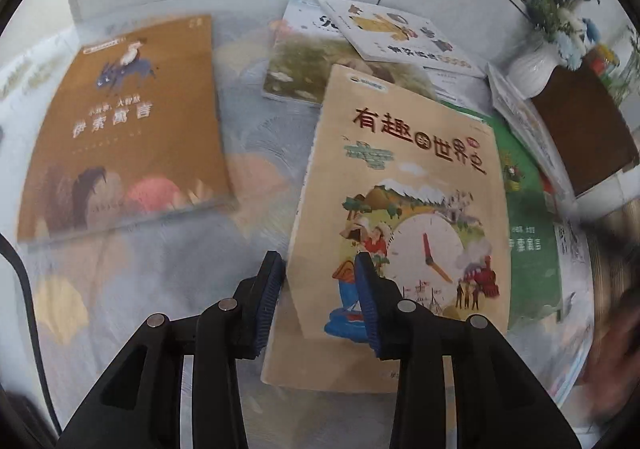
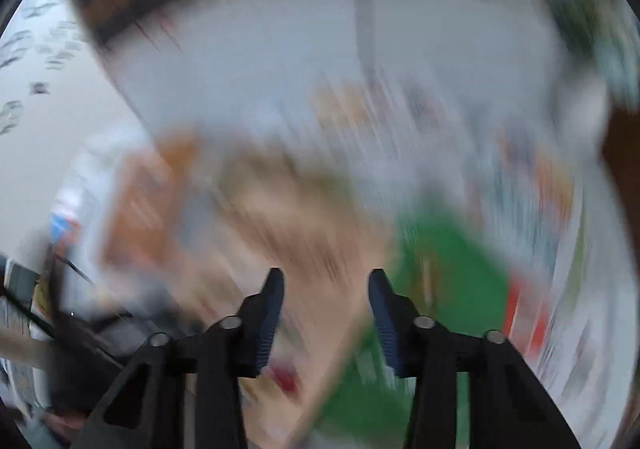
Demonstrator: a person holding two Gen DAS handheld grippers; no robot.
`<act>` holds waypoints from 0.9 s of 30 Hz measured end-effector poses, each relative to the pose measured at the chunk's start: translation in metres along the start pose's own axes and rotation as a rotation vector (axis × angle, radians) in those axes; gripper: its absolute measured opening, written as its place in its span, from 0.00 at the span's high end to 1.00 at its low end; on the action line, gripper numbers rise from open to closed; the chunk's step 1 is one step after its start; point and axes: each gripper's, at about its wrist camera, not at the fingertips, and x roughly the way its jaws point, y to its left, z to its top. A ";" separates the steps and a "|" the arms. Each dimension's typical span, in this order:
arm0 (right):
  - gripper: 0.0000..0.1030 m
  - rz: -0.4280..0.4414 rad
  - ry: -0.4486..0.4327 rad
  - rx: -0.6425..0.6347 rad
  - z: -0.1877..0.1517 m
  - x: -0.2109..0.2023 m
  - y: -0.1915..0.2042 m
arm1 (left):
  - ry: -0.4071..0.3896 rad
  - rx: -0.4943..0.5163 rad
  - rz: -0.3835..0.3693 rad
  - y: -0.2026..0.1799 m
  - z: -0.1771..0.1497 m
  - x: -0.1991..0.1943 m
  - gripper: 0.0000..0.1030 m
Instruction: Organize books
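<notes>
Tablecloth [image 1: 132, 289] bears six books, one vase [image 1: 528, 69].

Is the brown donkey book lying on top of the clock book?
No, the brown donkey book lies alone on the left, apart from the clock book.

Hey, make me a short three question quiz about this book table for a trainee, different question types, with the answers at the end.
1. True or false: the brown donkey book lies stacked on the beige clock-cover book.
2. Multiple choice: what lies directly under the clock-cover book's right edge? A) a green book B) a red folder C) a laptop
3. Fill in: the white vase stands at the table's far ____ corner in the left wrist view.

Key
1. False: they lie apart, with tablecloth between them.
2. A
3. right

Note: the left gripper hovers open over the clock-cover book's left edge.
</notes>
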 end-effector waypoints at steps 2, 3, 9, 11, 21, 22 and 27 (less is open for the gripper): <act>0.65 0.063 0.010 0.089 -0.049 0.025 -0.018 | 0.026 -0.094 -0.114 0.006 -0.010 -0.003 0.68; 0.62 0.091 -0.025 0.079 -0.054 0.021 -0.019 | 0.039 -0.129 -0.156 0.006 -0.019 -0.002 0.68; 0.60 0.154 0.046 -0.045 -0.093 0.013 -0.027 | 0.021 -0.258 -0.172 -0.020 -0.093 -0.026 0.68; 0.60 0.196 0.070 -0.094 -0.106 0.000 -0.042 | 0.044 -0.285 -0.155 -0.032 -0.123 -0.031 0.68; 0.62 0.354 0.193 -0.119 -0.137 -0.014 -0.078 | -0.037 -0.426 -0.123 -0.053 -0.176 -0.042 0.68; 0.61 0.367 0.180 -0.118 -0.138 -0.018 -0.079 | -0.039 -0.480 -0.201 -0.048 -0.178 -0.041 0.68; 0.61 0.449 0.187 -0.032 -0.145 -0.023 -0.095 | -0.187 -0.711 -0.577 -0.022 -0.197 -0.052 0.68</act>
